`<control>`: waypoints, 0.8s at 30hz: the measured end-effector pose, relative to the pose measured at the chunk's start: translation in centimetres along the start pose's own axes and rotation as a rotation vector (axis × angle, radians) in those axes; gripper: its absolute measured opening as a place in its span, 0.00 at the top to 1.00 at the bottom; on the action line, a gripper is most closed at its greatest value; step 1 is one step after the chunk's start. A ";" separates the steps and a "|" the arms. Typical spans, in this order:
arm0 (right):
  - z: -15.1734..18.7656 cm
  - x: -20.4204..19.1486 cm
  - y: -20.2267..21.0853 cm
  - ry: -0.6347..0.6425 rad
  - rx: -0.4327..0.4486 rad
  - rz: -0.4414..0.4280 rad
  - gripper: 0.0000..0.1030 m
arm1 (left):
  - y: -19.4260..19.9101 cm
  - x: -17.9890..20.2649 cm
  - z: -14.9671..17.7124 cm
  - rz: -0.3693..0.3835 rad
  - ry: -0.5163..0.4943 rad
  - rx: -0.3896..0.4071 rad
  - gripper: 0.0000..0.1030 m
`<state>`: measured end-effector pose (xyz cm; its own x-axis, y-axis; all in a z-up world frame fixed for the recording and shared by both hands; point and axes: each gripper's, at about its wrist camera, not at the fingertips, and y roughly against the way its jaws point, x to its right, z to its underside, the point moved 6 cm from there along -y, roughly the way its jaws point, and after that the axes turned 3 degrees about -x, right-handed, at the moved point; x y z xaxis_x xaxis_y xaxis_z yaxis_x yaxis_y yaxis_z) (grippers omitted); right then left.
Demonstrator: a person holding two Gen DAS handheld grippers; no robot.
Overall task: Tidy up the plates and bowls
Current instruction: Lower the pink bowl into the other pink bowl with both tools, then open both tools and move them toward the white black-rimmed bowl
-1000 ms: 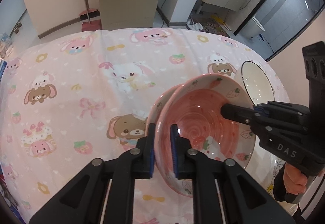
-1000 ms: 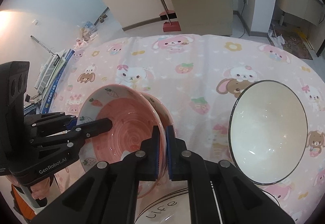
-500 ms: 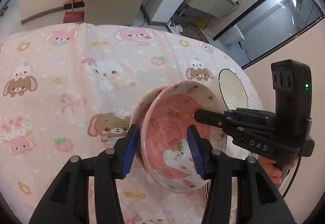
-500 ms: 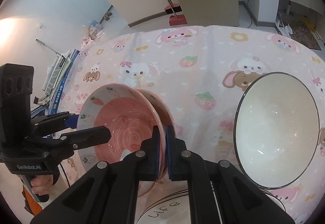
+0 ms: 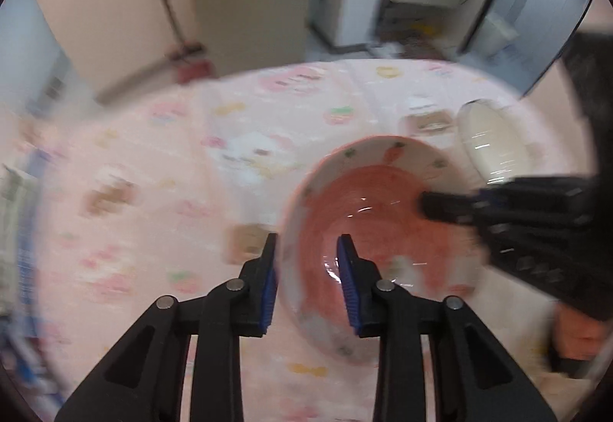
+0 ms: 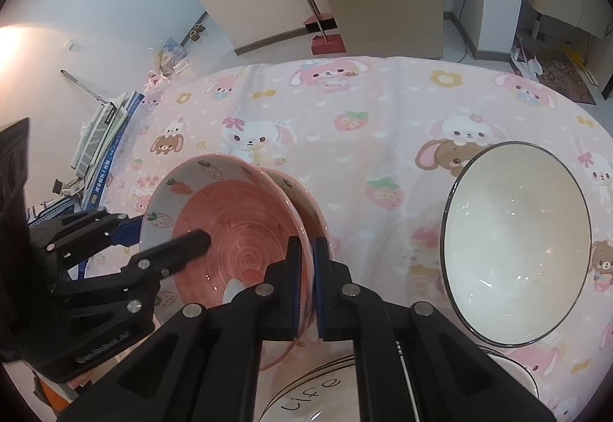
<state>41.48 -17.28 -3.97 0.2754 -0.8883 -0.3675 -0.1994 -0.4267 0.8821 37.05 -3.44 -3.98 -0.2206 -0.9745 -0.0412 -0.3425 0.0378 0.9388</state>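
1. My right fingers [image 6: 302, 282] are clamped on the pink bowl's [image 6: 233, 230] rim at its 4 o'clock.
2. My left fingers [image 5: 306, 280] straddle its rim, closing, pads apart from it.
3. The bowl is tilted above the worktop [image 6: 383, 108].

Round tabletop [image 6: 383, 161], fully covered by a pink cloth [image 6: 402, 96] printed with bunnies, bears, strawberries, bows and flowers. Near the right side, a cream bowl [image 6: 515, 249] with a dark rim, tilted up on edge. At the near edge, a white plate [image 6: 318, 389] with black lettering, mostly hidden. Left of centre, two pink dishes [image 6: 233, 238] nested together, tilted; whether touching the cloth cannot be told. Left view blurred: same cloth [image 5: 153, 192], cream bowl [image 5: 494, 146] far right.
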 end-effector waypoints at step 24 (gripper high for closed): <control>0.2 -0.1 0.1 0.021 -0.033 0.072 0.94 | -0.4 -0.6 -0.3 0.022 0.009 0.025 0.92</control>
<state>41.20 -17.26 -3.92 0.2813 -0.9126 -0.2968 -0.1887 -0.3559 0.9153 37.57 -2.98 -4.24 -0.2202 -0.9753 -0.0173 -0.3602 0.0648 0.9306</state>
